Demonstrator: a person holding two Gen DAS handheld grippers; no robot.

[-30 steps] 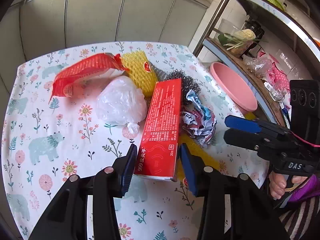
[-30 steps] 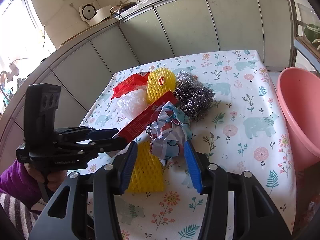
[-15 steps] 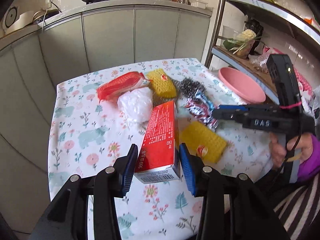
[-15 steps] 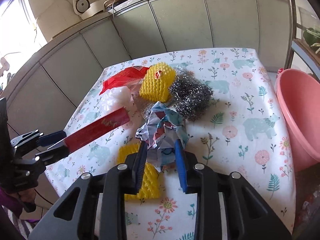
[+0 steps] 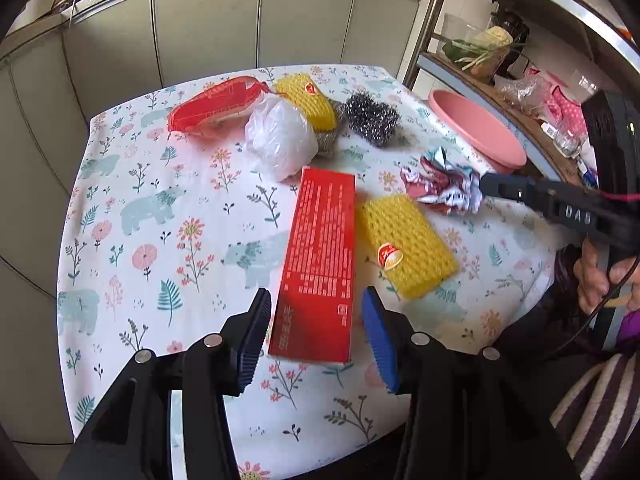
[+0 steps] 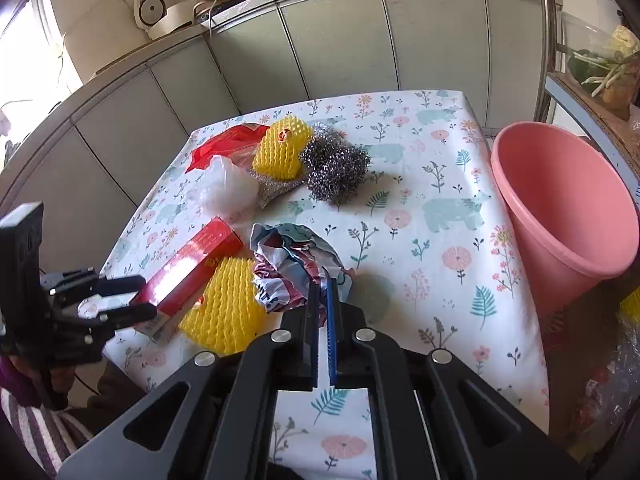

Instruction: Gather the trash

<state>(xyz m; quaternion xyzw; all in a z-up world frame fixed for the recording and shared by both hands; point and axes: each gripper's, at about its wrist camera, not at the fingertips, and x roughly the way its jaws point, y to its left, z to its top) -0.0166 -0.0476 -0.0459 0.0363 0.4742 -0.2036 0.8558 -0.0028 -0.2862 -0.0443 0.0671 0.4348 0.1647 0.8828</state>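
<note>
A long red box (image 5: 320,264) lies between the jaws of my left gripper (image 5: 316,320); the blue pads stand close beside its near end, and I cannot tell if they touch it. My right gripper (image 6: 323,300) is shut on a crumpled printed wrapper (image 6: 288,264), which also shows in the left wrist view (image 5: 440,188). A yellow foam net (image 5: 404,248) lies right of the box. A pink basin (image 6: 560,208) stands at the table's right edge.
On the floral tablecloth (image 5: 160,220) farther back lie a red bag (image 5: 216,104), a white plastic bag (image 5: 280,140), a second yellow foam net (image 5: 308,100) and a steel scourer (image 5: 372,120). Cabinets stand behind; a shelf rack (image 5: 500,80) stands to the right.
My right gripper has closed on the crumpled wrapper. The left gripper with the red box between its jaws has come lower, closer to the table.
</note>
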